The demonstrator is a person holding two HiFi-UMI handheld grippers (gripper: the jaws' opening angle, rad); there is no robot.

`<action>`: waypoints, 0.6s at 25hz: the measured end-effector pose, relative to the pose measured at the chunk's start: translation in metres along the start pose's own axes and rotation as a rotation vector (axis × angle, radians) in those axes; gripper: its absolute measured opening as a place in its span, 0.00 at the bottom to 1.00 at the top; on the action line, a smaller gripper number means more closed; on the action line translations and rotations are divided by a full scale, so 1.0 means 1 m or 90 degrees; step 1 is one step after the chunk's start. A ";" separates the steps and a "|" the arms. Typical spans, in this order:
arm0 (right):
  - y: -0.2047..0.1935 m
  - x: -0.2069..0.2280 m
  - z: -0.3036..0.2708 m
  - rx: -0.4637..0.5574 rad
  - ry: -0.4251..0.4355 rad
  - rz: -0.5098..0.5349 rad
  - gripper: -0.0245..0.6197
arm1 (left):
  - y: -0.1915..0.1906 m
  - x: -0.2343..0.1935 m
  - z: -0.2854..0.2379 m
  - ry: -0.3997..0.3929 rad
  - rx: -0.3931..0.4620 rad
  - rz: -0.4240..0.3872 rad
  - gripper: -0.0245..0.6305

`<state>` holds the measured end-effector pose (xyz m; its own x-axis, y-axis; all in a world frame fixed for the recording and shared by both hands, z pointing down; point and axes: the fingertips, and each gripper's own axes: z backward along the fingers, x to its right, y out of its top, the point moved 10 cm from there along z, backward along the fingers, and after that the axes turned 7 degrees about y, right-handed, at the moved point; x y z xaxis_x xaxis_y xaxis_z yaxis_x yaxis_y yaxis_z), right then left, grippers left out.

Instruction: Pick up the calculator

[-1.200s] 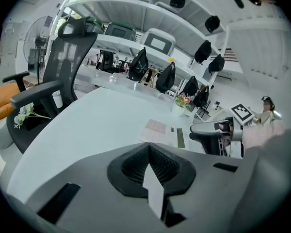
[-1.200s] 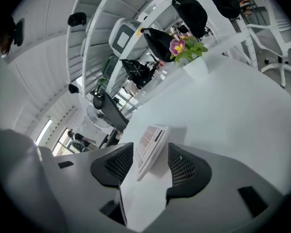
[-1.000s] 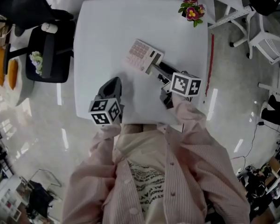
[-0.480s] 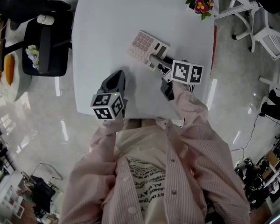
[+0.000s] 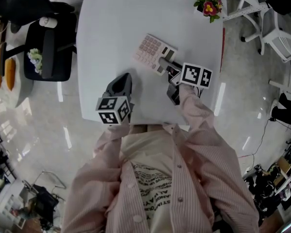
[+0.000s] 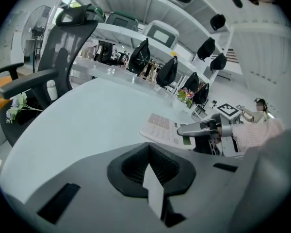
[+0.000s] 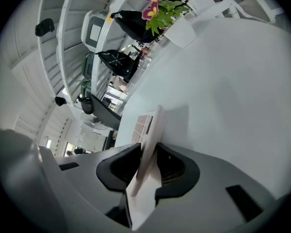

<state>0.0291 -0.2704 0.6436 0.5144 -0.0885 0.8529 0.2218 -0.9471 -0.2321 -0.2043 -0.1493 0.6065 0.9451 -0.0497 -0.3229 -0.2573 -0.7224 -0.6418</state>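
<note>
The pink-and-white calculator (image 5: 153, 52) lies on the white table (image 5: 111, 18), right of its middle. My right gripper (image 5: 167, 63) is at the calculator's near end, and its jaws are closing. In the right gripper view the calculator (image 7: 148, 125) stands edge-on between the jaws of the right gripper (image 7: 146, 155), with both pads against it. My left gripper (image 5: 122, 82) rests over the table's near part, apart from the calculator (image 6: 161, 128). In its own view the left gripper (image 6: 149, 153) is shut with nothing in it.
A pot of pink flowers (image 5: 209, 5) stands at the table's far right corner. A black office chair (image 5: 47, 50) is off the table's left side. White chairs (image 5: 276, 28) stand on the glossy floor to the right.
The right gripper's jaws have come together on the near end of the calculator, and the gripper has rolled a little. The left gripper has stayed where it was.
</note>
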 end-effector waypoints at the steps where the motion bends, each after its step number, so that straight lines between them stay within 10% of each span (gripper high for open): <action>1: -0.001 0.001 0.000 0.006 0.003 -0.010 0.19 | 0.001 0.000 0.000 0.000 0.001 0.000 0.04; 15: -0.008 -0.010 0.020 0.060 0.057 -0.058 0.16 | 0.016 0.003 0.017 -0.006 0.034 -0.012 0.04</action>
<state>0.0385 -0.2560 0.6281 0.4133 -0.0350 0.9099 0.3427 -0.9198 -0.1910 -0.2089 -0.1495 0.5835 0.9478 -0.0300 -0.3175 -0.2507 -0.6853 -0.6838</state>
